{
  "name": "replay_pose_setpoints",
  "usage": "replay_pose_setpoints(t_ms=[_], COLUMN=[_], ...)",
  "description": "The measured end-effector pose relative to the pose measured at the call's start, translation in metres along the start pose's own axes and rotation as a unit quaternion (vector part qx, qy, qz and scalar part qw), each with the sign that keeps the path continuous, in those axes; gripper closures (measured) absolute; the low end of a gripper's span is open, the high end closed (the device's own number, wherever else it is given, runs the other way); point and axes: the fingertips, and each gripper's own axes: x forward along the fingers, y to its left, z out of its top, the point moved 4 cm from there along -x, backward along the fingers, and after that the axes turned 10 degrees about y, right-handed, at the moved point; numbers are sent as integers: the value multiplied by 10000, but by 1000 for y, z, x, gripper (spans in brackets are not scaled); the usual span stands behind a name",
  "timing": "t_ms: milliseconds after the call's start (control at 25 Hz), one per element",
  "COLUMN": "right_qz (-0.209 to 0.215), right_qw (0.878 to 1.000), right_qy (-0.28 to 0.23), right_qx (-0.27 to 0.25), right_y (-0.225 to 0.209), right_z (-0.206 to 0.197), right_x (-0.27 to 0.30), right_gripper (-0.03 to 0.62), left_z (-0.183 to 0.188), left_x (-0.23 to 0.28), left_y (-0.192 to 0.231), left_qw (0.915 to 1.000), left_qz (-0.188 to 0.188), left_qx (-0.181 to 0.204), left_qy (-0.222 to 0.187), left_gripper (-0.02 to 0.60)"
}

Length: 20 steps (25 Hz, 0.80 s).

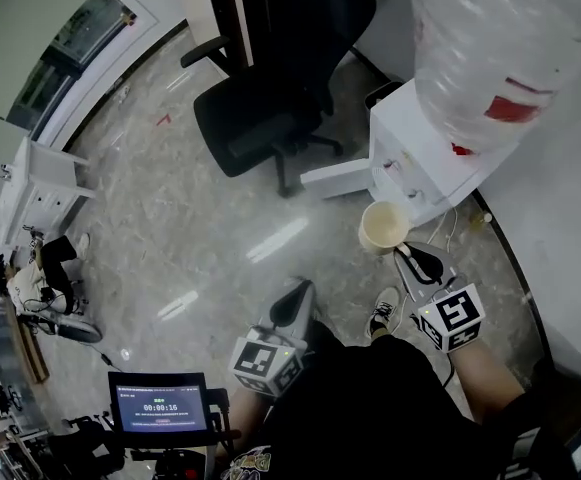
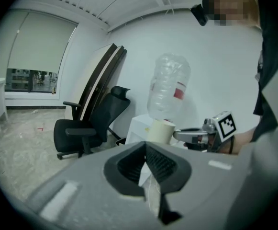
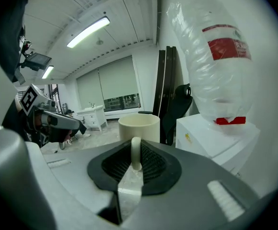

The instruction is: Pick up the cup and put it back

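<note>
A cream cup [image 1: 384, 226] hangs in the air just in front of the white water dispenser [image 1: 410, 153]. My right gripper [image 1: 407, 256] is shut on the cup's handle [image 3: 135, 150]; in the right gripper view the cup body [image 3: 139, 126] stands upright just beyond the jaws. My left gripper [image 1: 295, 298] is lower and to the left, over the floor, with its jaws together and nothing between them. The left gripper view shows the cup [image 2: 161, 131] held out by the right gripper [image 2: 189, 135] beneath the bottle.
A large clear water bottle [image 1: 500, 48] with a red label sits upside down on the dispenser. A black office chair [image 1: 270, 88] stands to the left of the dispenser. A white cabinet [image 1: 35, 183] is at the far left. A small screen [image 1: 160, 403] is near the person's legs.
</note>
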Motion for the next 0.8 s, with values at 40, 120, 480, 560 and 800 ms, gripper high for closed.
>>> replay_pose_setpoints(t_ms=[40, 120, 480, 560, 800], right_qz=[-12, -72, -898, -1239, -1962], right_qw=[10000, 10000, 9928, 9868, 9694], right_qy=[9, 19, -216, -267, -326], right_qx=[25, 63, 758, 1011, 1440], right_y=[-3, -4, 11, 10, 12], right_z=[-2, -7, -26, -37, -95], right_x=[11, 32, 124, 146, 195], right_gripper=[545, 545, 545, 545, 545], left_z=[0, 2, 1, -7, -65], left_x=[9, 26, 80, 88, 102], left_y=[4, 11, 50, 60, 75], left_qw=[10000, 9995, 9742, 9622, 9420], left_qz=[-70, -258, -1774, -2094, -2590], left_qx=[40, 151, 1184, 1543, 1896], left_qy=[14, 54, 733, 807, 977], left_gripper=[577, 577, 577, 577, 577])
